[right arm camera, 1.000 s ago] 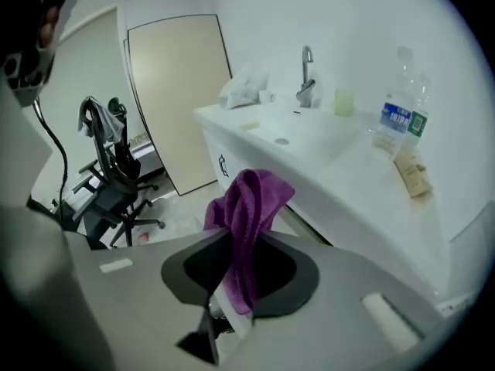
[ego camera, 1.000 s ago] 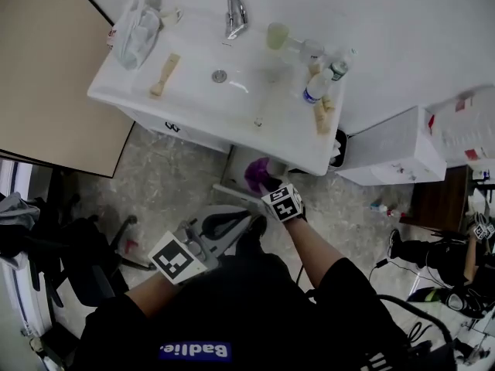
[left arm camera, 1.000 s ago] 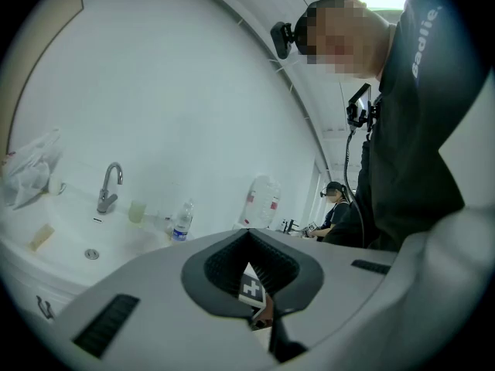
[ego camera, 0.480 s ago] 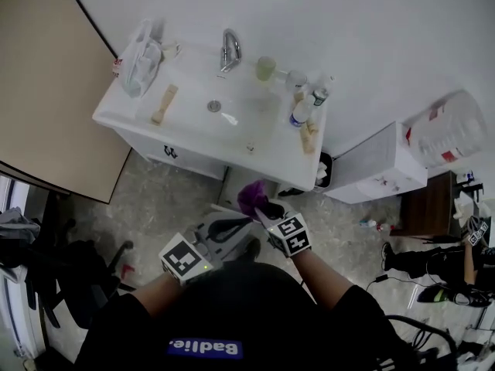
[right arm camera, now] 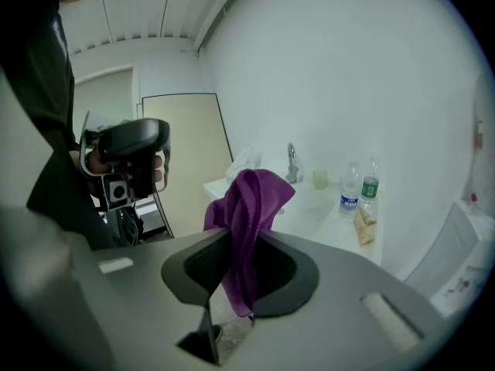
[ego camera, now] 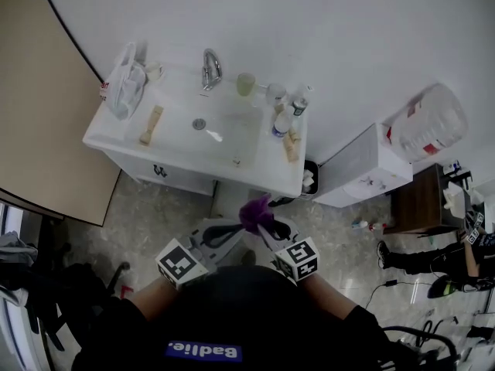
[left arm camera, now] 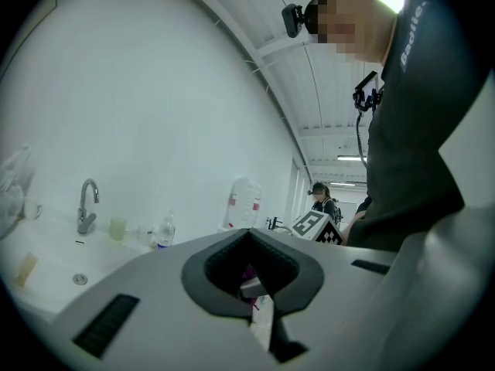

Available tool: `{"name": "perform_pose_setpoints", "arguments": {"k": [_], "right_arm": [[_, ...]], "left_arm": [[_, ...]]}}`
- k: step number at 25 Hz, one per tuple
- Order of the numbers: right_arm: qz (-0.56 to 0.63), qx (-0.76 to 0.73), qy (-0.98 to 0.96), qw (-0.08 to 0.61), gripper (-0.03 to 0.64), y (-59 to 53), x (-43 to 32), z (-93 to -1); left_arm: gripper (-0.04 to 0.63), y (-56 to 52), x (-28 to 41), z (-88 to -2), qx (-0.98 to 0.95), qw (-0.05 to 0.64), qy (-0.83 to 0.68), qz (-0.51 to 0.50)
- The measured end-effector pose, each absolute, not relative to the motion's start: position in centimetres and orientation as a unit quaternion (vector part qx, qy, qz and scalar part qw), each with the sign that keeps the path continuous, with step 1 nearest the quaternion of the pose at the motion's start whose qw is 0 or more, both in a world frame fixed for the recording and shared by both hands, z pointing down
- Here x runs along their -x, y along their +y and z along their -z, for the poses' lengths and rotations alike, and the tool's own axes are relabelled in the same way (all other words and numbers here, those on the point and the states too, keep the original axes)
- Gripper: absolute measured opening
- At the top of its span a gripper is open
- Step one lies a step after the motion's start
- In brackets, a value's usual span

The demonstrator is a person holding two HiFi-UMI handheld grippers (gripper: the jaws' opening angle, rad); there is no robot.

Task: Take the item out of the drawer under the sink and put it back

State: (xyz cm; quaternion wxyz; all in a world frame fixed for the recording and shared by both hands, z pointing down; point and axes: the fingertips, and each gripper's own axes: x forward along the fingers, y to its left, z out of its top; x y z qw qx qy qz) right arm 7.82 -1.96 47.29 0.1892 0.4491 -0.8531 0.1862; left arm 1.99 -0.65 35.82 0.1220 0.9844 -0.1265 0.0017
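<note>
Where the purple cloth (right arm camera: 247, 207) is: pinched by one fold in the closed fingers of the right gripper (right arm camera: 232, 304).
Left gripper (left arm camera: 259, 315): fingers shut together, nothing held.
Slip risk: cloth could get dropped if that thin fold is tugged.
Drawer: can't be made out under the sink (ego camera: 124, 134), so it might be missed.

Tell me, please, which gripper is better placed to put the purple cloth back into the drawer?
The right gripper: its jaws are clamped on the purple cloth, while the left gripper is shut with nothing in it.
</note>
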Motion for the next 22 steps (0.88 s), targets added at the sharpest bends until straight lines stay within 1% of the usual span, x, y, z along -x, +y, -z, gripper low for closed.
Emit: {"name": "perform_pose_setpoints", "arguments": {"k": [4, 9, 17, 22], "right_arm": [[-0.164, -0.458, -0.86, 0.156, 0.071, -1.5, -7.6, -44.0], [-0.132, -0.462, -0.87, 0.111, 0.071, -0.9, -7.5, -39.8], [-0.119, -0.461, -0.877, 0.061, 0.071, 1.0, -7.4, -37.3], [-0.111, -0.46, -0.879, 0.062, 0.071, 2.1, -7.5, -36.4]], "left_arm": [[-0.005, -0.6, -1.9, -36.2, -0.986, 0.117, -0.12, -0.008], [-0.006, -1.0, -1.7, -36.5, -0.983, 0.13, -0.127, -0.017], [-0.005, -1.2, -1.7, -36.4, -0.981, 0.13, -0.143, -0.024], [-0.006, -0.2, -2.2, -36.1, -0.982, 0.123, -0.139, -0.031]]}}
